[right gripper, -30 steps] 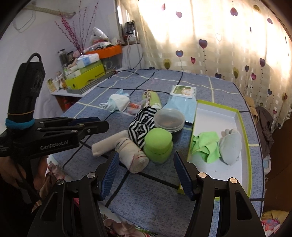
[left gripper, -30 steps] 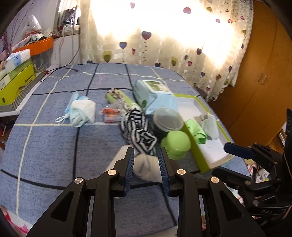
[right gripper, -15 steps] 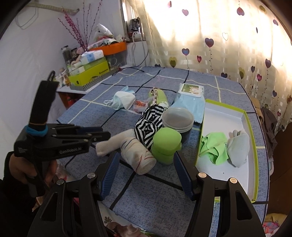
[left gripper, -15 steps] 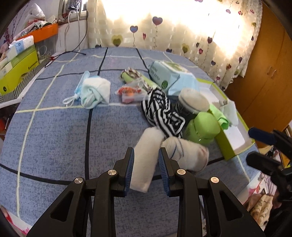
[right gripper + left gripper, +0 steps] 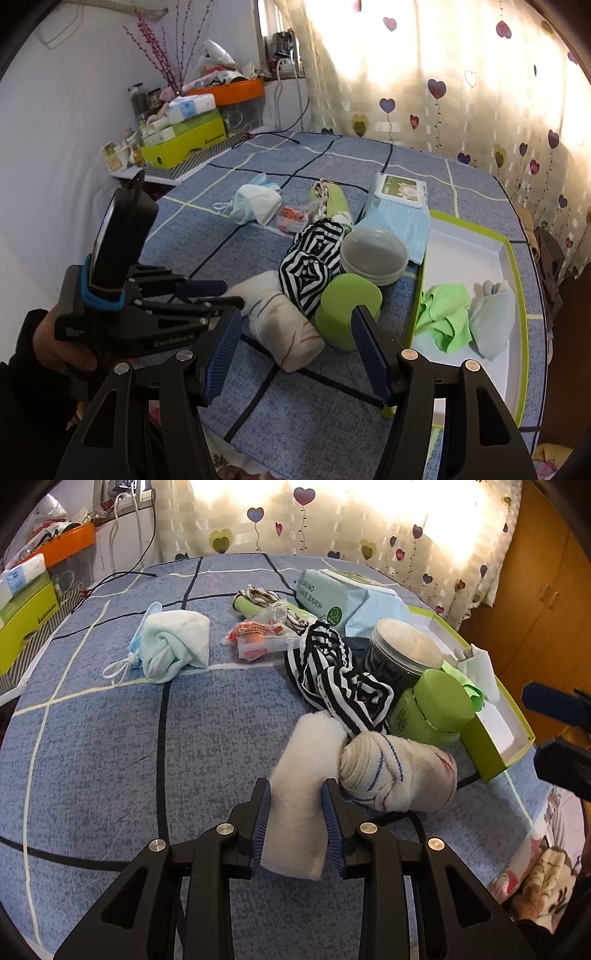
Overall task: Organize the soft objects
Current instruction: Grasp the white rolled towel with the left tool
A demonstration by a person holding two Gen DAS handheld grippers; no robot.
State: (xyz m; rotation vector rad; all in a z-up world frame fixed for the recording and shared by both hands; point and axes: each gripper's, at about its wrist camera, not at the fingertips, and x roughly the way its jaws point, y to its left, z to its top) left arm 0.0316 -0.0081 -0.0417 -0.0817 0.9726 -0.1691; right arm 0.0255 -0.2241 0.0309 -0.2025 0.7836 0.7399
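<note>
A white rolled towel [image 5: 306, 760] lies on the blue bedspread, its near end between the jaws of my left gripper [image 5: 295, 788]. The jaws are opening; the pads flank the roll without squeezing it. A rolled sock with blue and red lines [image 5: 399, 775] lies against it on the right. Behind them sits a black-and-white striped cloth [image 5: 332, 672]. My right gripper [image 5: 295, 314] hovers open and wide over the striped-line sock [image 5: 291, 332], holding nothing. The green-rimmed tray [image 5: 472, 251] on the right holds a green cloth [image 5: 443, 314] and a pale sock [image 5: 491, 321].
A green jar [image 5: 432, 709] and a clear-lidded jar [image 5: 402, 653] stand between the cloths and the tray. Farther back lie a wet-wipes pack [image 5: 347, 594], a snack packet [image 5: 258, 635], a green roll [image 5: 247, 605] and a pale towel on a face mask [image 5: 173, 642]. Boxes crowd the left shelf.
My left gripper has come down and forward onto the white roll, whose end now lies between its jaws. The right gripper has drifted slightly and stays open.
</note>
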